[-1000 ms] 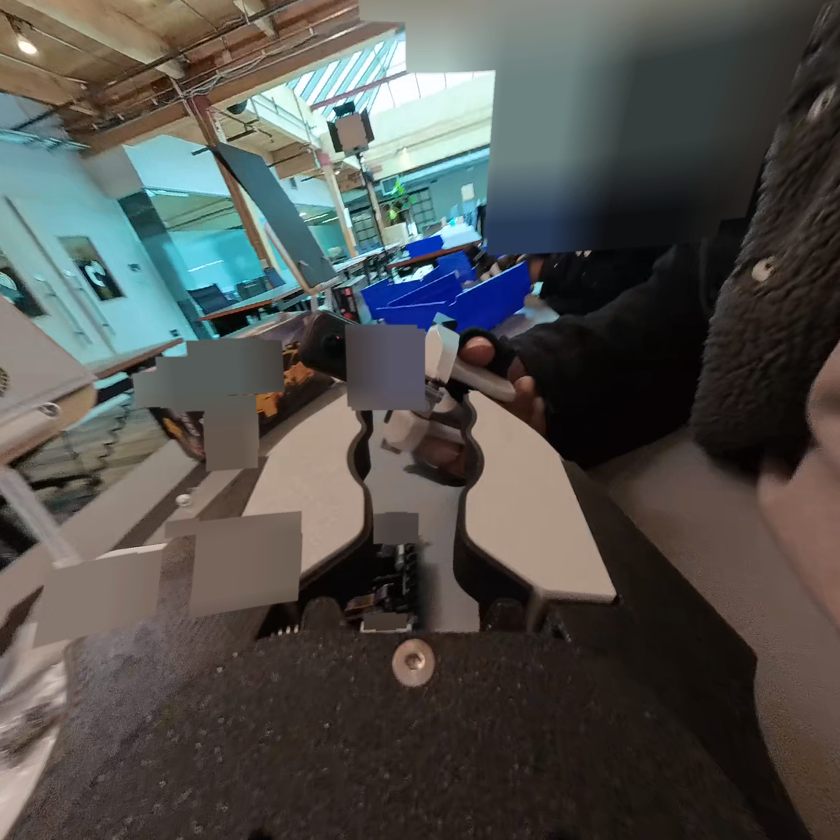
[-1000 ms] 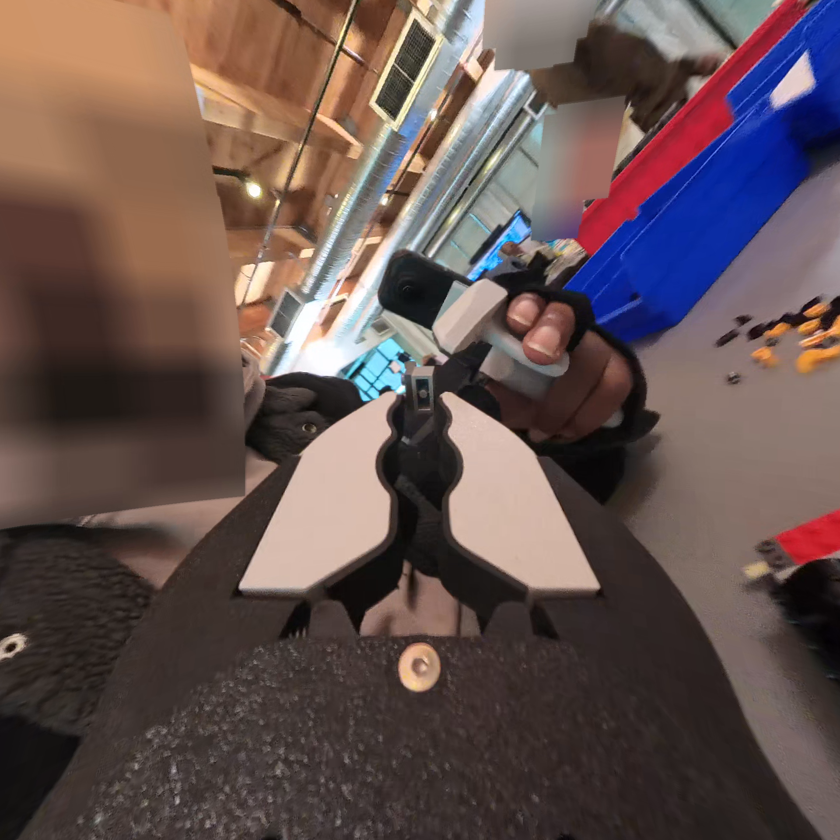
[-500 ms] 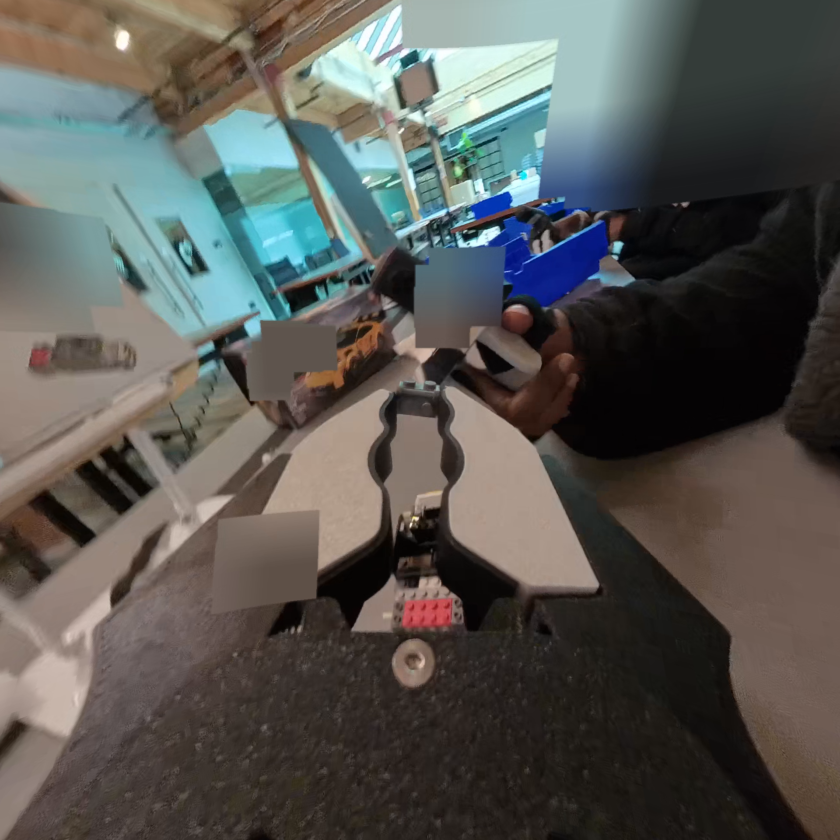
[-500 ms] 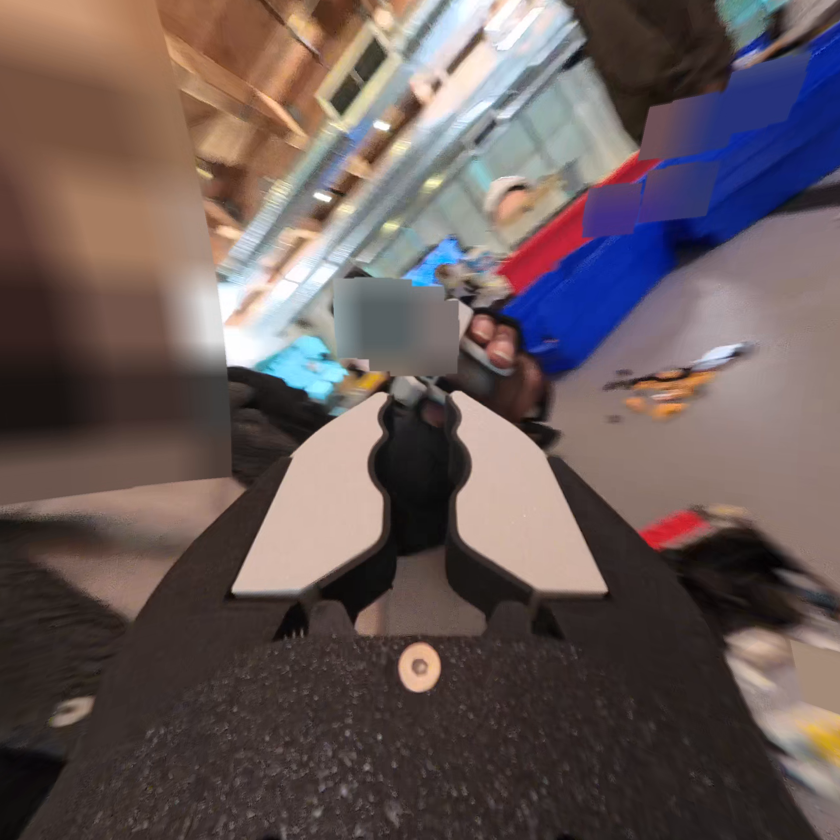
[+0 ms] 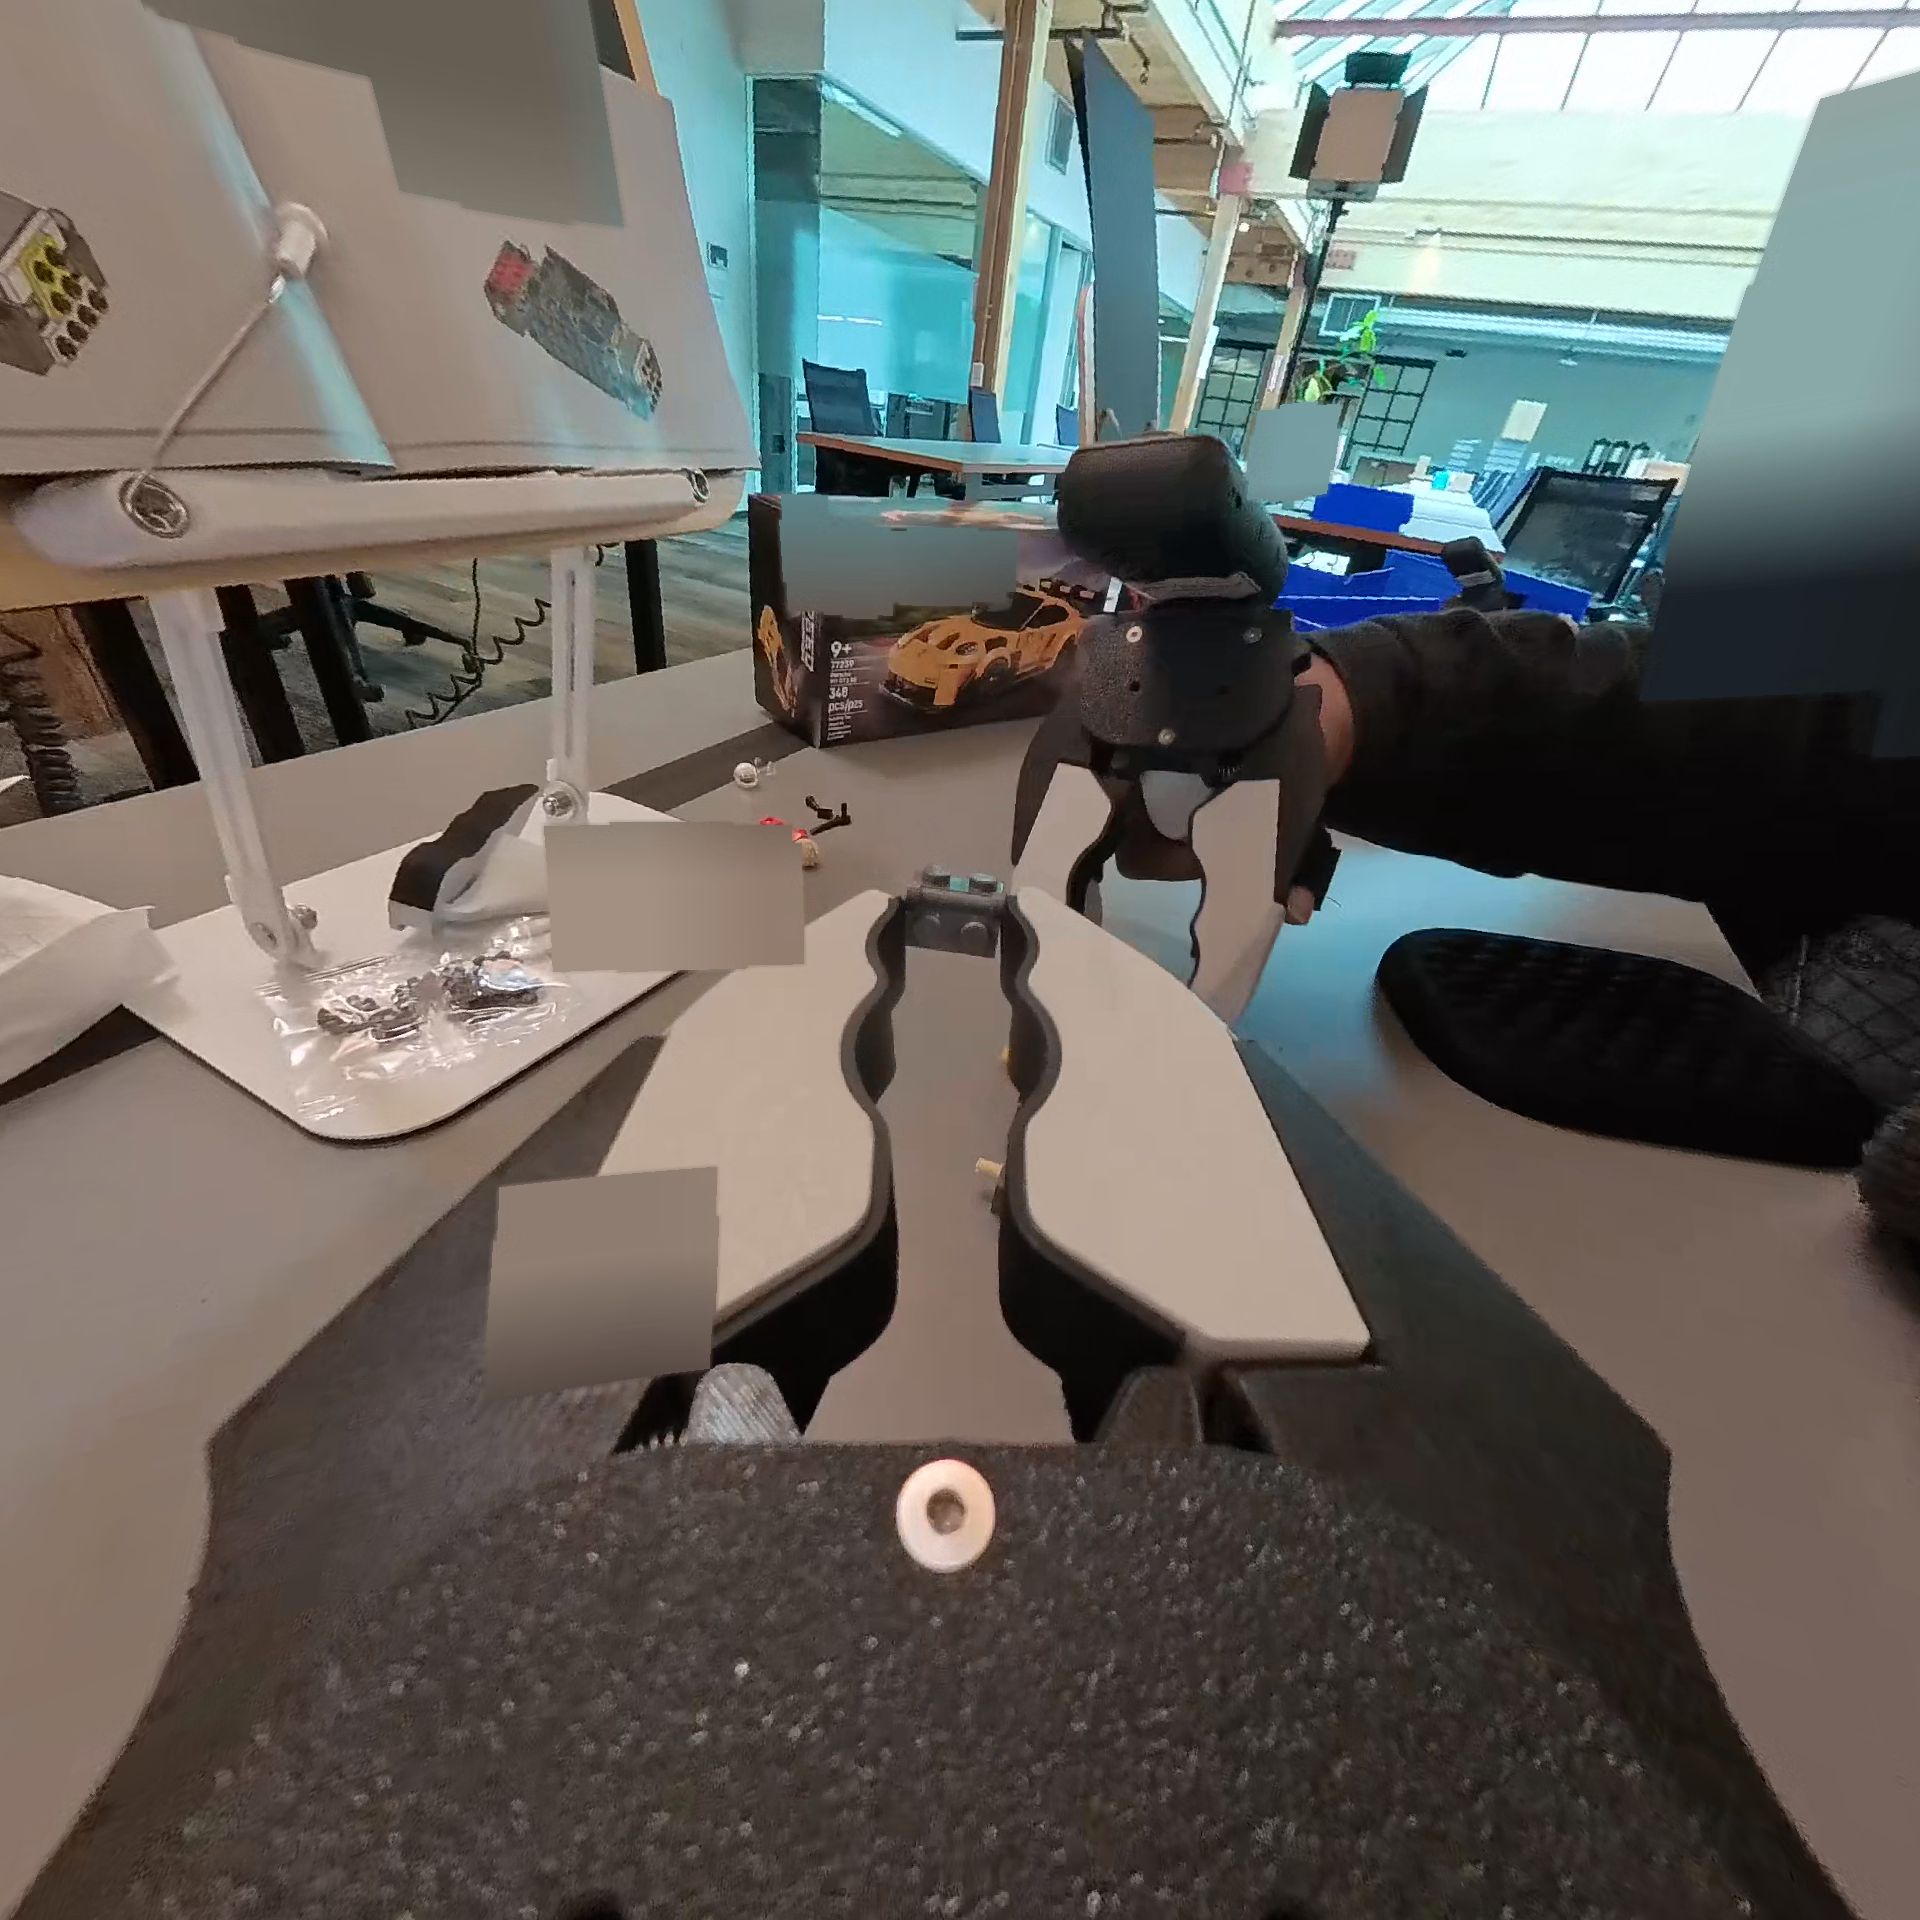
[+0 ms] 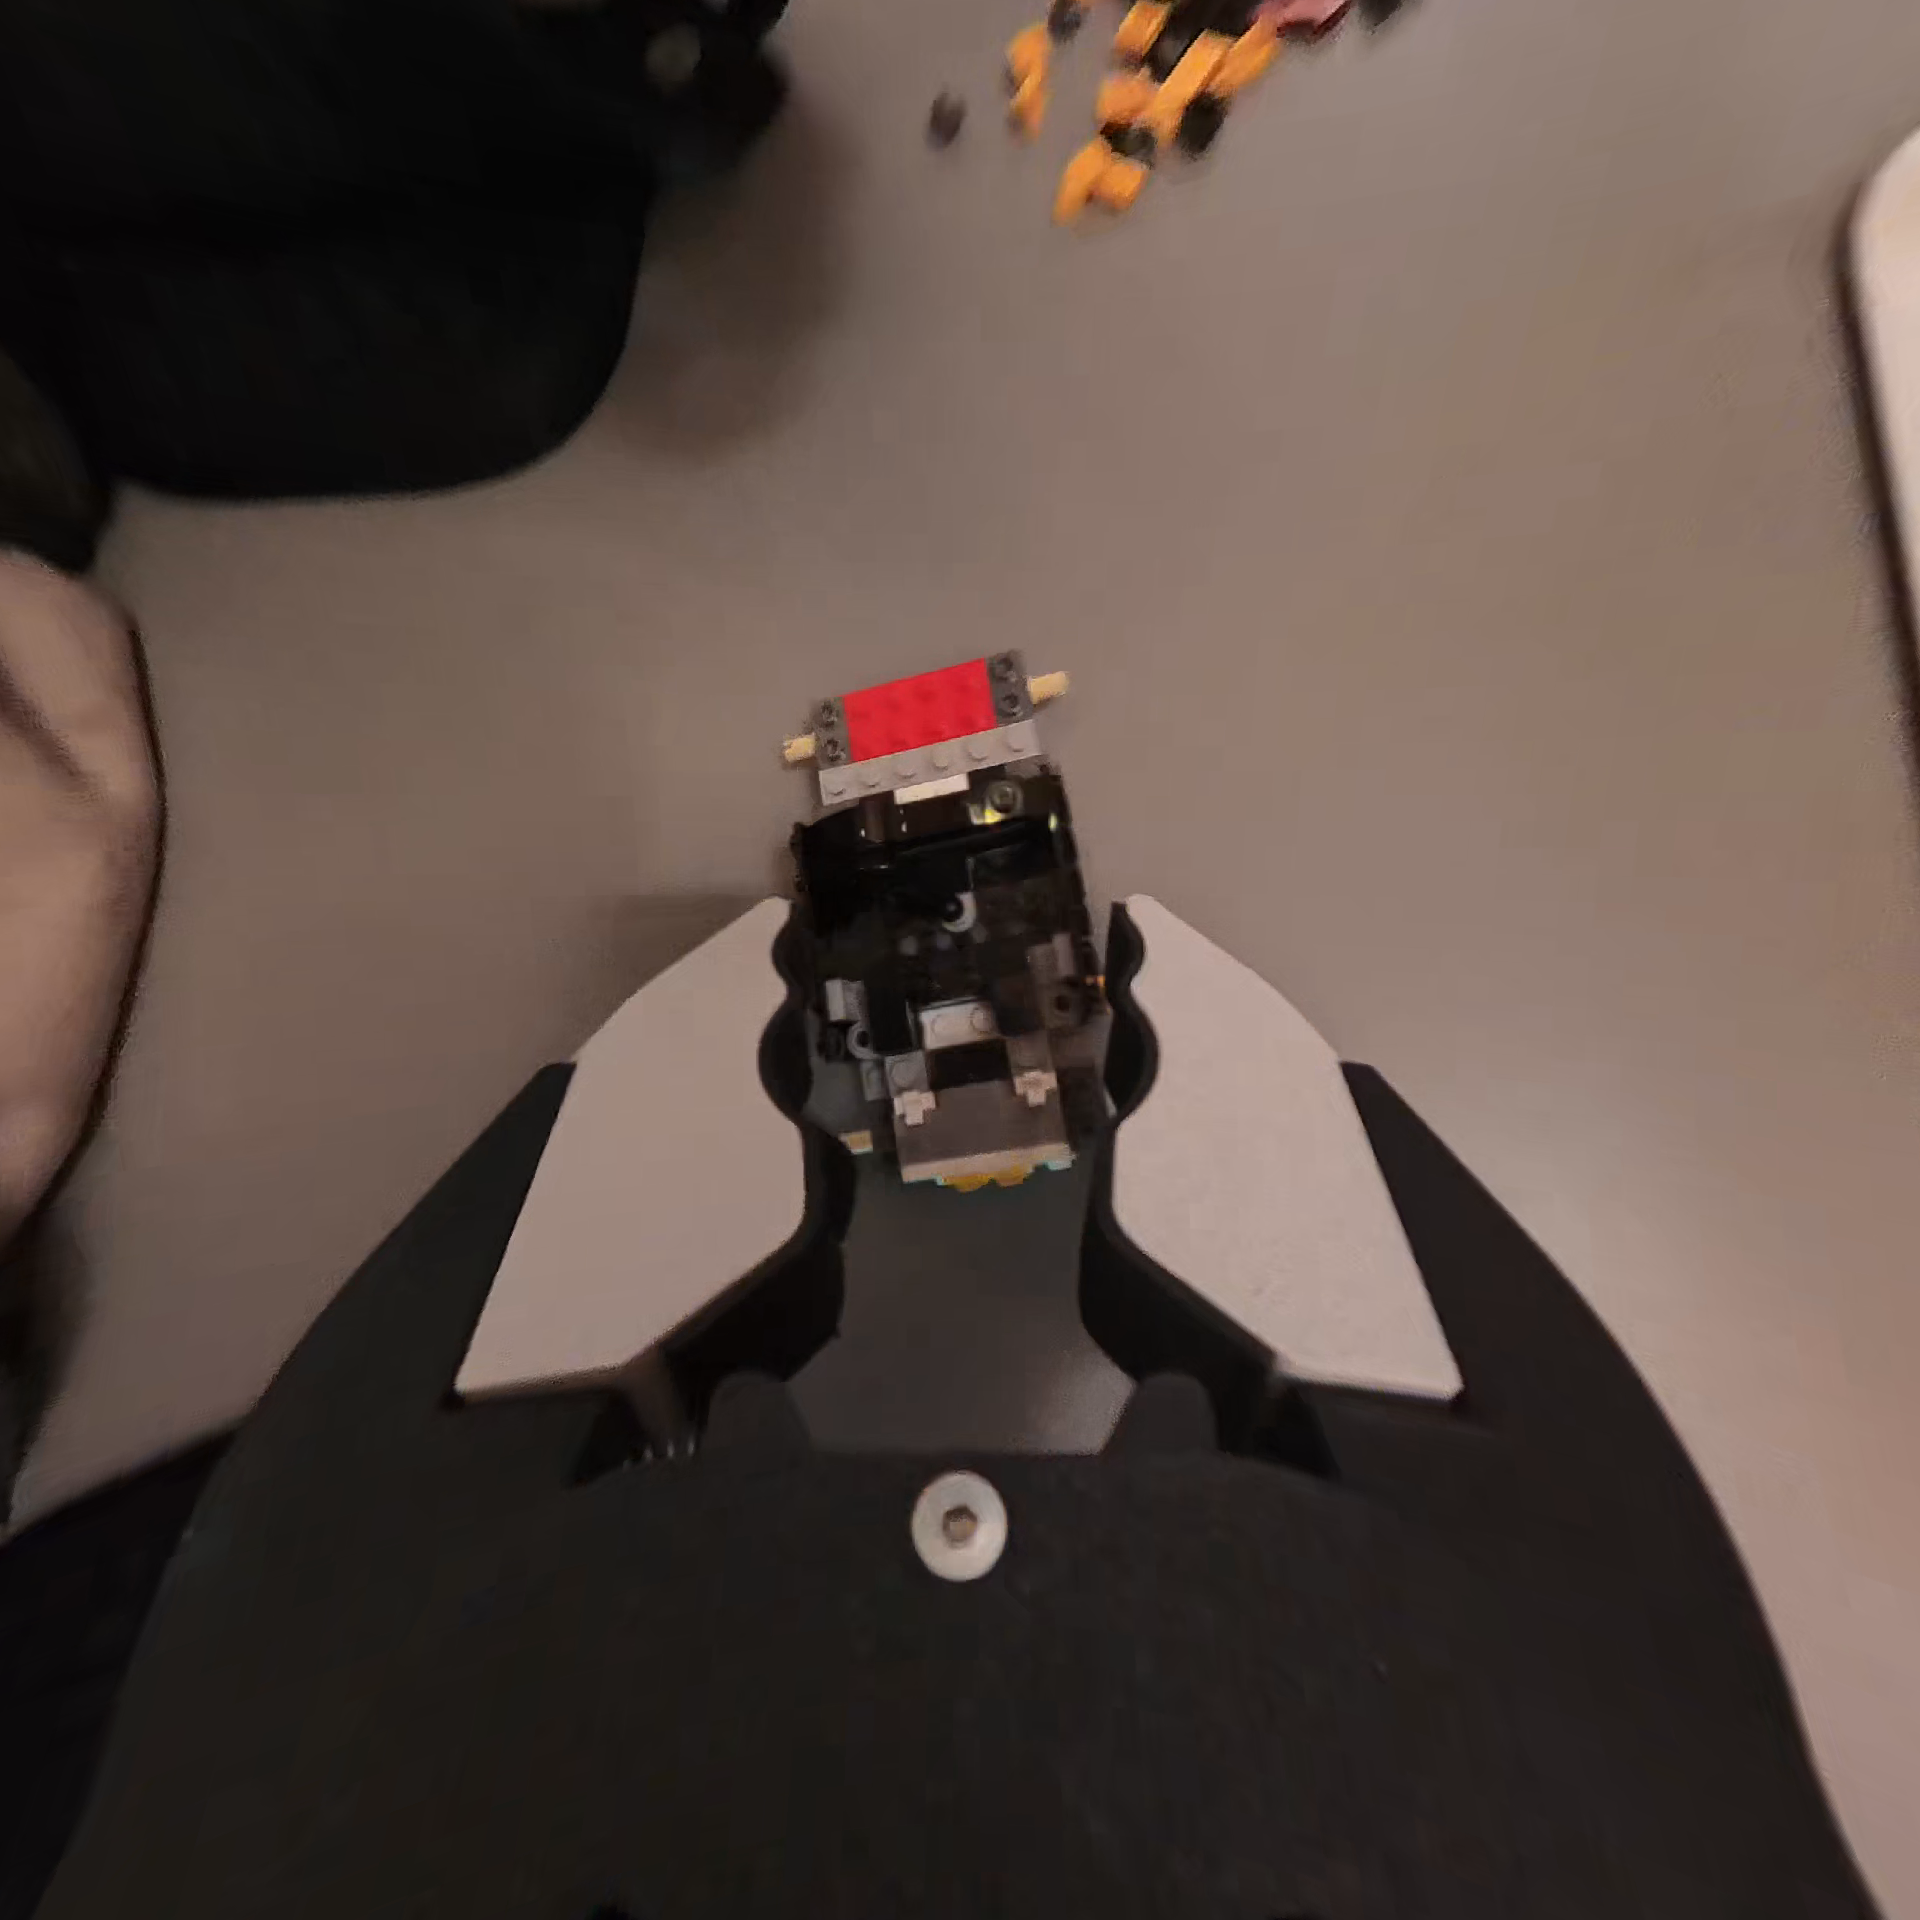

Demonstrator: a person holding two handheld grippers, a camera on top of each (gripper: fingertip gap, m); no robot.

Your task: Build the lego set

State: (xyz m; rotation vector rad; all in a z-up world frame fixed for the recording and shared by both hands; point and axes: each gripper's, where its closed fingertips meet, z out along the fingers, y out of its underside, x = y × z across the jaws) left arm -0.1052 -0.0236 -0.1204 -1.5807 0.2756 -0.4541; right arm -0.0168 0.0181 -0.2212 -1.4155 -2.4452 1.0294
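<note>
My left gripper (image 5: 954, 914) is shut on a small dark grey lego piece (image 5: 954, 923), held at its tips above the grey table (image 5: 1403, 1226). My right gripper (image 6: 951, 935) is open and points straight down. Its jaws stand on either side of the partly built car model (image 6: 940, 935), black with a red plate at the far end, which lies on the table. I cannot tell if the fingers touch it. The right gripper also shows in the left wrist view (image 5: 1174, 925), held by a gloved hand, just beyond and right of the left fingertips.
An instruction booklet (image 5: 343, 260) sits on a white stand (image 5: 343, 1081) at the left, with bags of parts (image 5: 416, 997) on its base. The lego box (image 5: 914, 644) stands behind. Loose orange pieces (image 6: 1143, 104) lie farther off. A black pad (image 5: 1600, 1039) lies at the right. The grippers' ends are close to 15 cm from one another.
The grey piece was at the right gripper's tips; the left gripper has closed on it. The right gripper swung down over the model and opened wider. The left view tilted down toward the table.
</note>
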